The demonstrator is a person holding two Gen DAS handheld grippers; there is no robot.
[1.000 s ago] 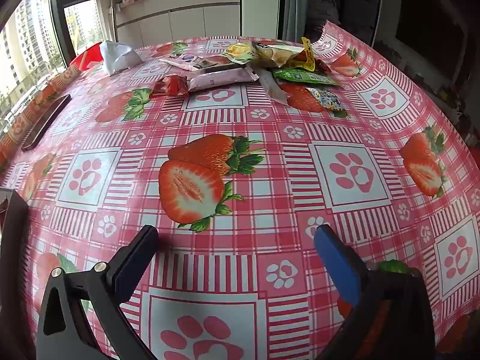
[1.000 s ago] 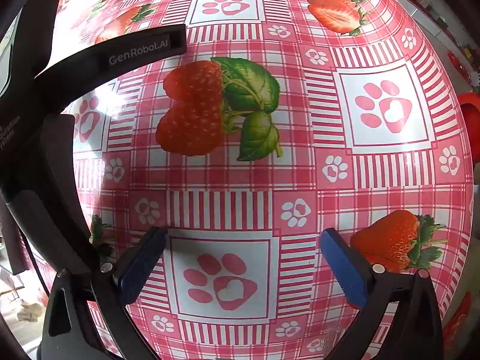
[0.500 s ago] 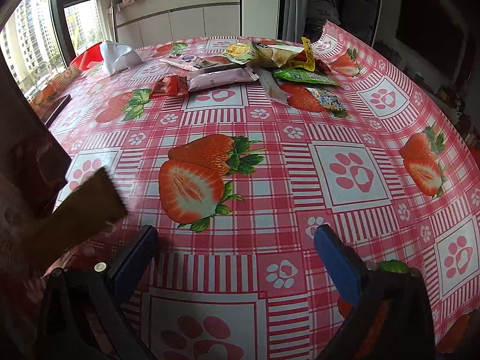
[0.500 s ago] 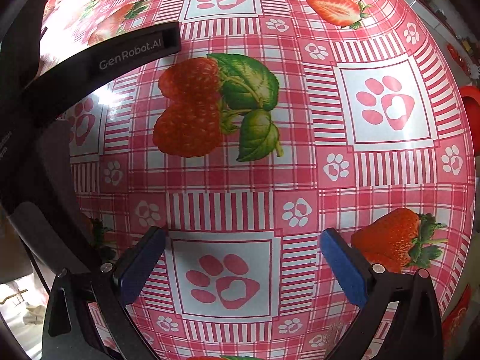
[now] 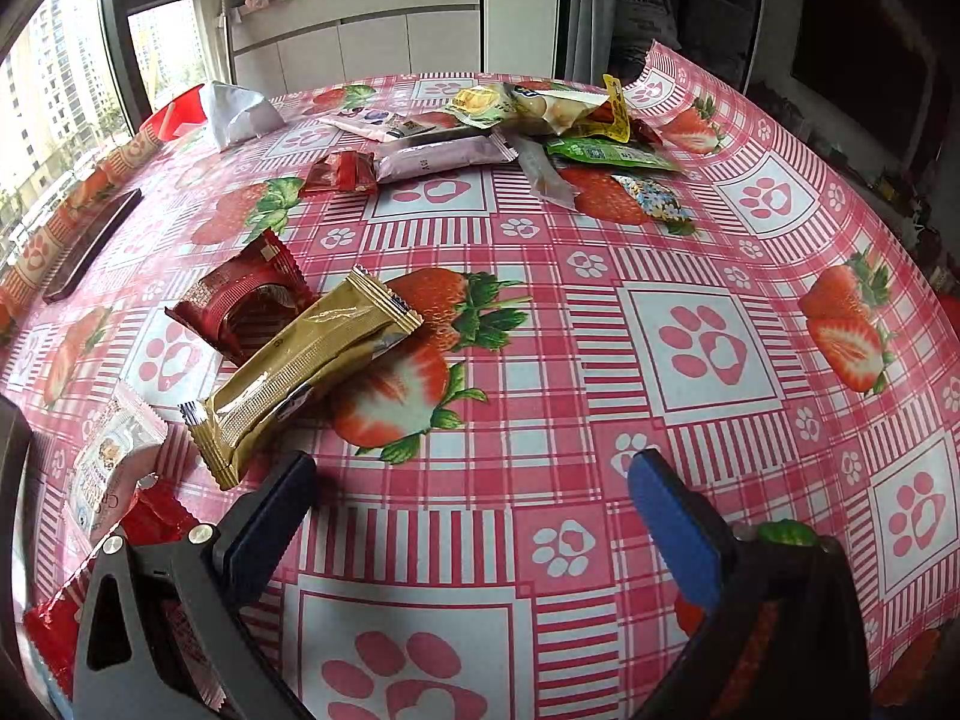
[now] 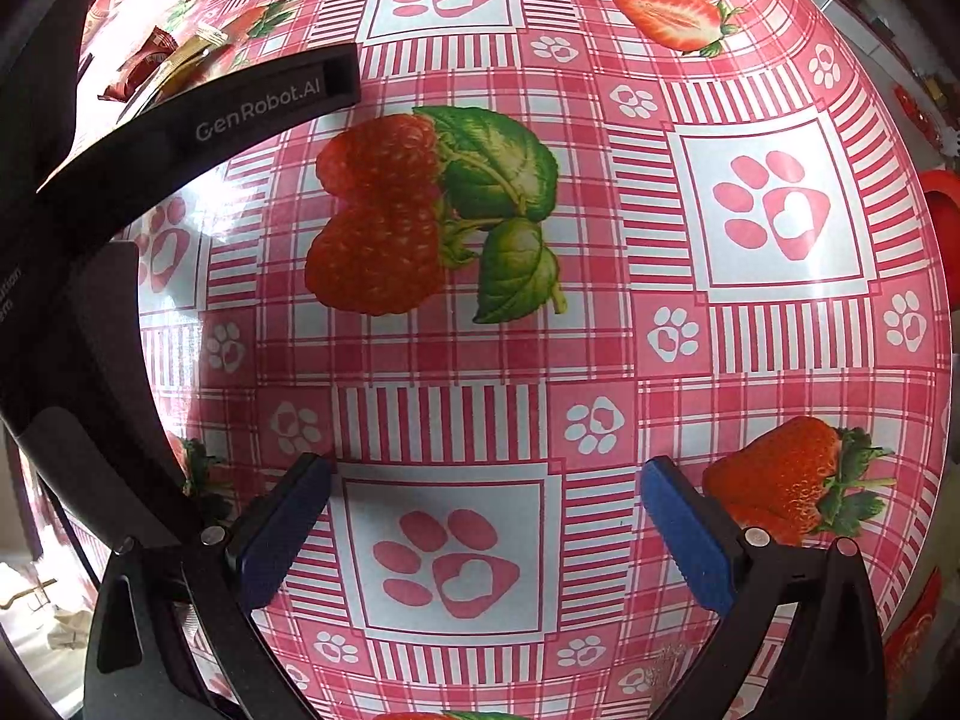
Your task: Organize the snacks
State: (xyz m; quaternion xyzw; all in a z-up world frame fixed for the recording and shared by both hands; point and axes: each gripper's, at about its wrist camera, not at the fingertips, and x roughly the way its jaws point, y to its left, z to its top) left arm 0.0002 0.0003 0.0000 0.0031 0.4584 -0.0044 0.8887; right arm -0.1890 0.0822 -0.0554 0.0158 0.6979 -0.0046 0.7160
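Covered by a red-checked cloth (image 5: 600, 360) with strawberry and paw prints, from near edge to far edge. Broad bare stretch across the middle and right, between the near snacks and the far pile (image 5: 540, 126). Far right corner of the cloth curled up at the table edge.

Heaped at the far edge: pale pink pack (image 5: 444, 157), green pack (image 5: 606, 153), yellow pouch (image 5: 612, 114), small red wrapper (image 5: 339, 177), touching or overlapping. Crumpled white bag (image 5: 237, 111) at the far left corner, apart from the heap. Dark flat slab (image 5: 90, 246) along the left edge.

Nearer, left of centre: gold bar (image 5: 300, 369) lying diagonally, its upper end overlapping a dark red pack (image 5: 240, 300). Just left of the gold bar, a white sachet (image 5: 114, 450), touching a bright red wrapper (image 5: 60, 630) at the near left edge, partly hidden behind the gripper frame.

Left gripper (image 5: 471, 513): jaws wide, holding nothing, low over bare cloth, gold bar just beyond the left finger.

Right gripper (image 6: 489, 522): jaws wide, holding nothing, above a paw print; open cloth ahead and to the right. Black curved strap (image 6: 180, 132) crossing the left of that view, gold bar (image 6: 186, 60) glimpsed beyond it.
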